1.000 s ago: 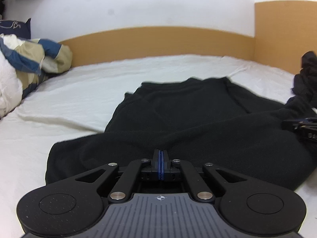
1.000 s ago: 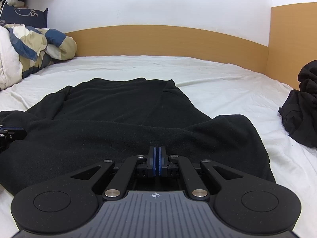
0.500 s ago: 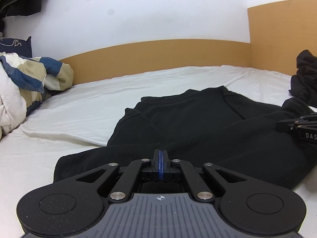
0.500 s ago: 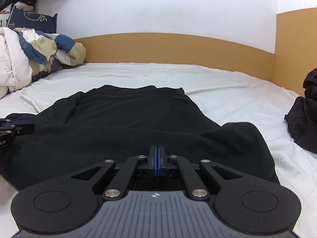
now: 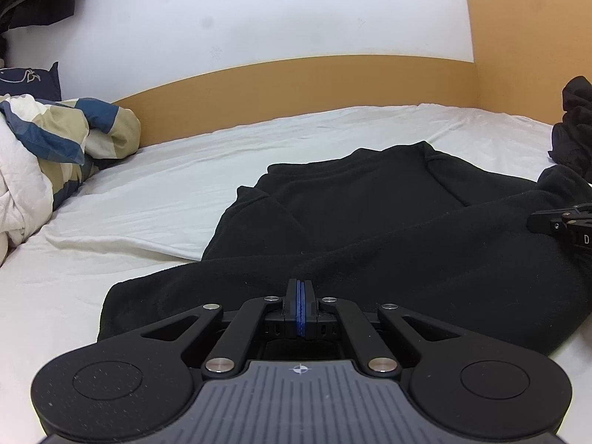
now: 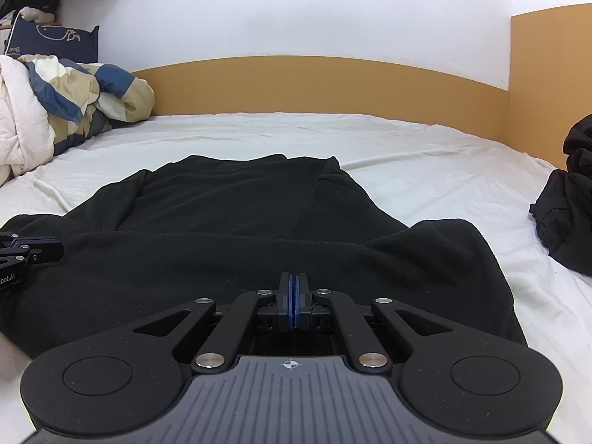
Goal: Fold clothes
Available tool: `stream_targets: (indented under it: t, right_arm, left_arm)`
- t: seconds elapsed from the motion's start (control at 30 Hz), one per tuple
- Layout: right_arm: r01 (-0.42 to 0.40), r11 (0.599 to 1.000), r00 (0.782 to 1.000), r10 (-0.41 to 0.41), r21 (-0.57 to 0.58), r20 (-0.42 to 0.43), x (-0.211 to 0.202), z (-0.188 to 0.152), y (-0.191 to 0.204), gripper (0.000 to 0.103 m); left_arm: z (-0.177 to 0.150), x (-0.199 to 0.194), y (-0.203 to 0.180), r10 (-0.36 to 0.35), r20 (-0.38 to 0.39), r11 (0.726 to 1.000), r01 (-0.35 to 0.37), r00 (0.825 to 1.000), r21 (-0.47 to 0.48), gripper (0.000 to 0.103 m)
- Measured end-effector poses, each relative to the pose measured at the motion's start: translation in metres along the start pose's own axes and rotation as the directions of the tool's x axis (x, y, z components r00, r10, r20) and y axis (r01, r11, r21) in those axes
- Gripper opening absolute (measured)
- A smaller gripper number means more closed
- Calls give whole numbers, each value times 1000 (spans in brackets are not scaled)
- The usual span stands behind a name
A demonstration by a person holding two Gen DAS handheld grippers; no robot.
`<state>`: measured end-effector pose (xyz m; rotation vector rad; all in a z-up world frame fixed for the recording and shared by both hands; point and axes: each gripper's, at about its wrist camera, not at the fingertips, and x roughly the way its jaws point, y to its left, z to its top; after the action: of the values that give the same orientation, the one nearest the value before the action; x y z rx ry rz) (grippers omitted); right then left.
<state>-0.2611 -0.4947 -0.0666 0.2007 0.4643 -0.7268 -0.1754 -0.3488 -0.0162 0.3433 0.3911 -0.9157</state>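
**A:** Start close in. Your left gripper [image 5: 300, 309] has its blue pads pressed together at the near hem of the black garment [image 5: 370, 229]. Your right gripper [image 6: 293, 305] is the same, jaws together at that hem, further along. I can't tell whether cloth is actually pinched; it's black on black where the tips meet the fabric.

**B:** So which step am I in?

**A:** My read: the bottom fold. The garment lies spread on the white sheet [image 6: 425, 170], near hem towards you, sleeves already tucked in over the body, collar end farthest away. With both claws at the hem, the next move looks like carrying it up and over towards the collar.

**B:** What does that call for?

**A:** Raise both hands together and level, so the hem stays straight and lands square. If one side holds nothing, that corner will lag.

**B:** Room?

**A:** Bare sheet beyond the collar, before the wooden board [image 5: 314, 81]. To your left the quilt [image 5: 55, 148] sits well apart. To your right a dark pile [image 6: 569, 199] lies near the garment's edge; keep the right corner off it.
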Motion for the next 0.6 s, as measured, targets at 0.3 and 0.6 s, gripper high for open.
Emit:
stream_targets:
  t: [0.3, 0.6]
  right_arm:
    - [11, 1000, 1000, -11, -12, -8, 3, 0, 3, 2]
    - [9, 1000, 1000, -9, -6, 3, 1, -1, 2, 1]
  left_arm:
    - [0, 1, -1, 2, -9, 1000, -2, 1000, 7, 1]
    - [1, 2, -1, 1, -12, 1000, 0, 1000, 6, 1]
